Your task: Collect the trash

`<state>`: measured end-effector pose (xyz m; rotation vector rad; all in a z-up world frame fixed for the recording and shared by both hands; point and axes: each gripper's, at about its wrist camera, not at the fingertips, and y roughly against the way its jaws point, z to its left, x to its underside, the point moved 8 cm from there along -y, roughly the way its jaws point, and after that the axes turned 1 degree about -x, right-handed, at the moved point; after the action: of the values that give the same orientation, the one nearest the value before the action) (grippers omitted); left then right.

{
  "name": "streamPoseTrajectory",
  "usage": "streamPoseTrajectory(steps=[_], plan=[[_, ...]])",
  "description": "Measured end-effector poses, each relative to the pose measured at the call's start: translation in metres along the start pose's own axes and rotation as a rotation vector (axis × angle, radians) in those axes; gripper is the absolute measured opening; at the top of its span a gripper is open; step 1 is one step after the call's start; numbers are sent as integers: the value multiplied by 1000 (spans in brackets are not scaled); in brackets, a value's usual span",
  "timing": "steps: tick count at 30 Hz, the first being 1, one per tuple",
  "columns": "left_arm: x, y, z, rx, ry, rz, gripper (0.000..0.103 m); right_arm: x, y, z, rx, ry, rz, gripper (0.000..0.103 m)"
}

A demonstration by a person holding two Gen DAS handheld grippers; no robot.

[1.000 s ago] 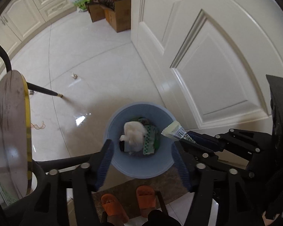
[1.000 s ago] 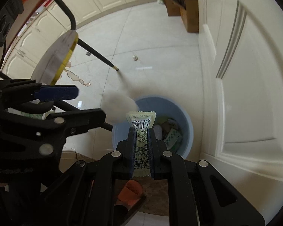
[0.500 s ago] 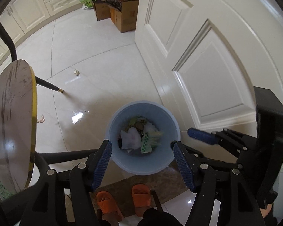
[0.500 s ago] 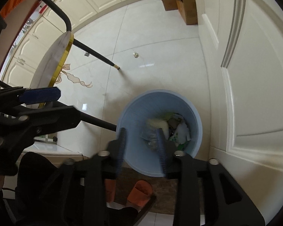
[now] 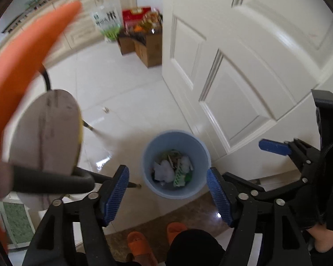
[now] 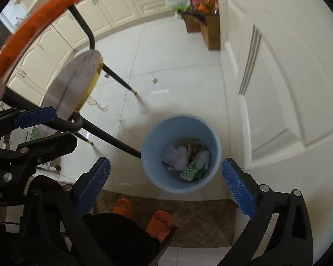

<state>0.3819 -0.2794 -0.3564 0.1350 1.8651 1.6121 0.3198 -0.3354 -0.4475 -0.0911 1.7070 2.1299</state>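
Note:
A light blue bin stands on the white tile floor by the door. Inside lie white tissues and a green-and-white wrapper. My left gripper hangs high above the bin, its jaws opening, with nothing between the blue pads. My right gripper is also above the bin, its jaws opening wide and holding nothing. A small crumpled scrap lies on the floor farther off. A thin curled strip lies near the stool.
A white panelled door stands just right of the bin. A round gold-rimmed stool with black legs is on the left, under an orange chair back. Cardboard boxes sit by the cabinets. A person's orange slippers rest on a brown mat.
The right gripper let go of the green-and-white wrapper, which now lies in the bin. Both grippers rose, so the bin looks smaller. The left jaws widened slightly.

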Motion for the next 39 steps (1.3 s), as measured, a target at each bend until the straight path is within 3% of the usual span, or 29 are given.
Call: streamPoseTrajectory(steps=[5, 9, 16, 23, 30, 39], plan=[[25, 64, -9, -46, -16, -136, 73, 8, 49, 24, 19, 8, -75, 103], [46, 115, -13, -54, -1, -224, 85, 13, 82, 44, 18, 12, -132, 103], [84, 186, -11, -134, 18, -348, 92, 19, 132, 73, 35, 19, -234, 103], [125, 228, -17, -176, 69, -400, 98, 21, 175, 98, 90, 55, -310, 103], [149, 265, -16, -189, 92, -437, 99, 25, 211, 124, 58, 78, -379, 103], [173, 328, -14, -246, 135, -566, 102, 26, 266, 147, 60, 112, -494, 103]])
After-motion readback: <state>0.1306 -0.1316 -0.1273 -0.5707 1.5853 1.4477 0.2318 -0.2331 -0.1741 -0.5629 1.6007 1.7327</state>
